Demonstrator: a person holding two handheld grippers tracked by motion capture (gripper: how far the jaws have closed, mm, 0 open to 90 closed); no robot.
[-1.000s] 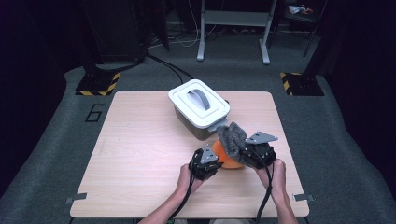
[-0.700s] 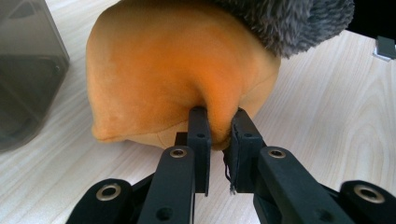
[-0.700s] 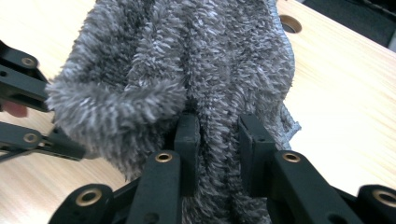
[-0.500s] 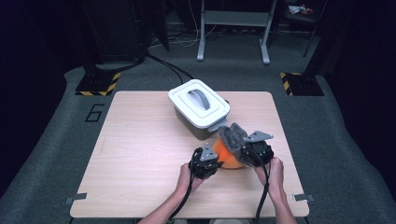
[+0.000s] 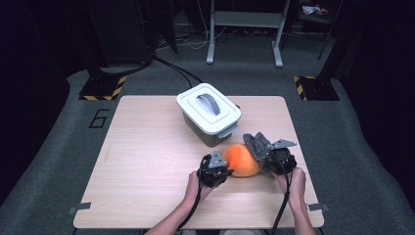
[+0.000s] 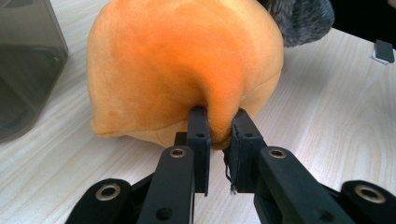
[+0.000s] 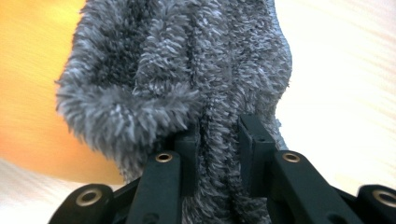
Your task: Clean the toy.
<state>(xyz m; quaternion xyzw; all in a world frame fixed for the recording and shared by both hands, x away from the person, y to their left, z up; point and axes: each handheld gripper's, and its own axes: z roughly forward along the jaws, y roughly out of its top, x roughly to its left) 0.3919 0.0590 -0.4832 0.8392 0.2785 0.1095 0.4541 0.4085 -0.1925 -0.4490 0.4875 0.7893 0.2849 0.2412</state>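
The orange plush [image 5: 241, 159] is lying on the desk [image 5: 147, 161] at the white lidded box's [image 5: 209, 113] five o'clock; the left claw [image 6: 218, 135] is pinching its fold, while the right claw [image 7: 219, 140], at the plush's three o'clock, is clenching the grey fuzzy cloth [image 7: 196, 79]

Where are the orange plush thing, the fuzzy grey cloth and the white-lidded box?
orange plush [image 5: 241, 160], high view, its rounded top.
fuzzy grey cloth [image 7: 187, 70], right gripper view, its shaggy middle.
white-lidded box [image 5: 208, 105], high view, its grey lid handle.
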